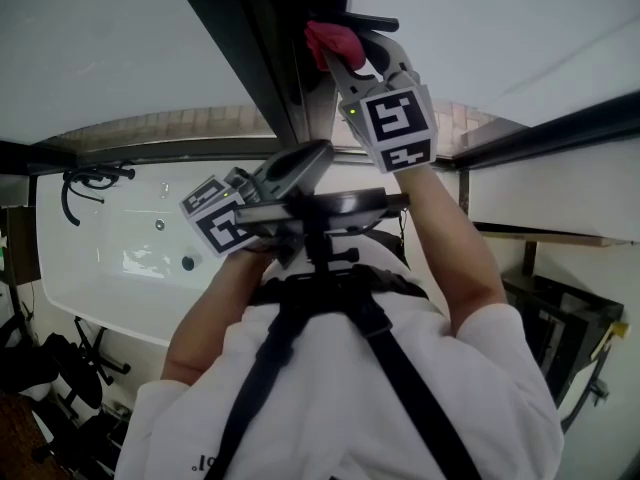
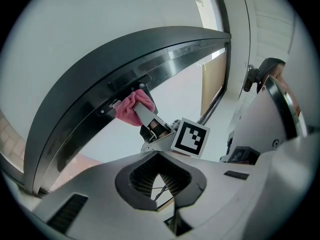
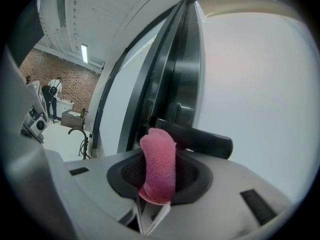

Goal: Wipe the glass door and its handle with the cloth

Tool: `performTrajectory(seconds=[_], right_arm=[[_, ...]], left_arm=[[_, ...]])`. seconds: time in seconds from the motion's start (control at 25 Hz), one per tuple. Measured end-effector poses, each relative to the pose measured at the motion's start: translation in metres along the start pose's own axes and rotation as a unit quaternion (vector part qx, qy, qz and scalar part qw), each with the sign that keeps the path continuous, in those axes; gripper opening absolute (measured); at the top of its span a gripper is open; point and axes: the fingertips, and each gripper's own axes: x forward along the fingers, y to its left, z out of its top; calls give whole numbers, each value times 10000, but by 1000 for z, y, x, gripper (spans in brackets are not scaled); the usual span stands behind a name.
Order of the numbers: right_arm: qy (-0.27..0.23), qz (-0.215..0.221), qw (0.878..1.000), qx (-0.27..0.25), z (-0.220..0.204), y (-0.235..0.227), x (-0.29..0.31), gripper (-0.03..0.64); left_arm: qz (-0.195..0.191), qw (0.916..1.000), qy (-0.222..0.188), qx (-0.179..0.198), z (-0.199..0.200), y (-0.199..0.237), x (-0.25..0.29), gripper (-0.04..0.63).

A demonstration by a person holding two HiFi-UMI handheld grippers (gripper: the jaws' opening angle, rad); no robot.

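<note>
The right gripper (image 1: 348,56) is clenched on the pink cloth (image 3: 159,165), which stands up out of the jaws. The cloth's tip is touching or just short of the dark handle (image 3: 200,140), which lies at about one o'clock from it. The handle's long axis runs roughly ten to four, against the door (image 3: 184,74) frame. The next wipe probably follows that axis. The left gripper (image 2: 163,177) is closed on nothing and sits at seven o'clock of the right, farther from the handle.
</note>
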Motion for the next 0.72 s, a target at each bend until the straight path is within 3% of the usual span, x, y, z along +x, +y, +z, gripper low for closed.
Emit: performTrajectory(seconds=[0.72], right_arm=[[-31, -329, 9994, 122, -9, -35, -36, 106]], left_arm=[[-140, 9998, 105, 8, -8, -9, 21, -8]])
